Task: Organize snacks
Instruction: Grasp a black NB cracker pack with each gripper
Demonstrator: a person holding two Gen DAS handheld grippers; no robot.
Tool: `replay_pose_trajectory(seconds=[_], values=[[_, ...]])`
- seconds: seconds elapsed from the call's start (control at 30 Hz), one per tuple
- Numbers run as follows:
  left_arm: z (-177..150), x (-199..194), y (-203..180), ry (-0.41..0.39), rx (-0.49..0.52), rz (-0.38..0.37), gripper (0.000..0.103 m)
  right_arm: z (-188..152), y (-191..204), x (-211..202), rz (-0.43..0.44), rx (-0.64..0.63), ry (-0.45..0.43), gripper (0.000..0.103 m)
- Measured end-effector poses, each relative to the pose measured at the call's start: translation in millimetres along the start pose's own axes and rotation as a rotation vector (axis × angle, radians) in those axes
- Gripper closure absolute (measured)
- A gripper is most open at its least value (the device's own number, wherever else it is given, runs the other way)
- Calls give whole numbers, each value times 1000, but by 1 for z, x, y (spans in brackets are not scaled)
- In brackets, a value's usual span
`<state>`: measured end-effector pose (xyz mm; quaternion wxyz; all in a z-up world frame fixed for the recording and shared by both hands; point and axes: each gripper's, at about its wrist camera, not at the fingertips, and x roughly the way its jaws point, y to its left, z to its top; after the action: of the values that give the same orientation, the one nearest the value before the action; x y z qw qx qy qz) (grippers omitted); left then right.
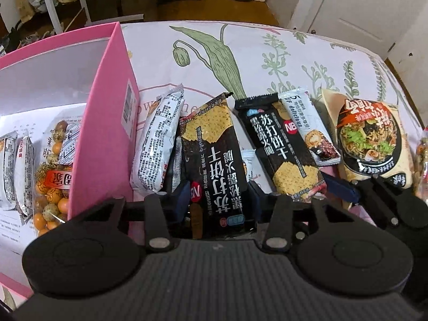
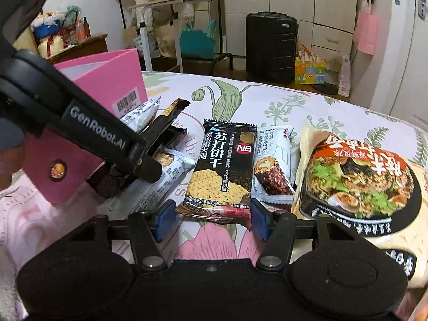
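Tall pink cardboard box (image 1: 107, 123); beside it a white floral bedsheet (image 1: 240, 61) (green leaves, pink blooms). Right of the box: black cracker packets (image 2: 224, 165) with yellow-speckled squares, white-grey wrappers (image 1: 157, 144), cream noodle bag (image 2: 361, 184).

Left gripper (image 1: 218, 200): matte black body, ribbed top plate, two round black discs, silver pivot screws, blue finger pads (image 1: 182, 199). Right gripper (image 2: 211, 220): identical build; white "GenRobot.AI" lettering marks the left unit's side.
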<state>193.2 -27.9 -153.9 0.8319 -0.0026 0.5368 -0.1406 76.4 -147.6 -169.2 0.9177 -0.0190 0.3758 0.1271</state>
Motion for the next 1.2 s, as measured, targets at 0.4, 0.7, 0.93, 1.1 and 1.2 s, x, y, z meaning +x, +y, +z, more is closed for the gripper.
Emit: replay_pose_trajectory(seconds=[0.4,0.7,0.93,1.1,1.2], values=[[-16,-16,-3,-2,41,-26,61,-12,-1,-36,78,70,115,36],[-13,-8,1,28,3,-37,55,4,-9,-8,59,73,105,23],[-11,-10,3,34,3,-46,63,6,2,-2,34,-2,51,40],[-15,-21,6,32,-4,-70,64,0,1,-21,48,44,32,43],[-18,-32,2,21,23,-71,64,-6,3,-34,29,51,24,44]])
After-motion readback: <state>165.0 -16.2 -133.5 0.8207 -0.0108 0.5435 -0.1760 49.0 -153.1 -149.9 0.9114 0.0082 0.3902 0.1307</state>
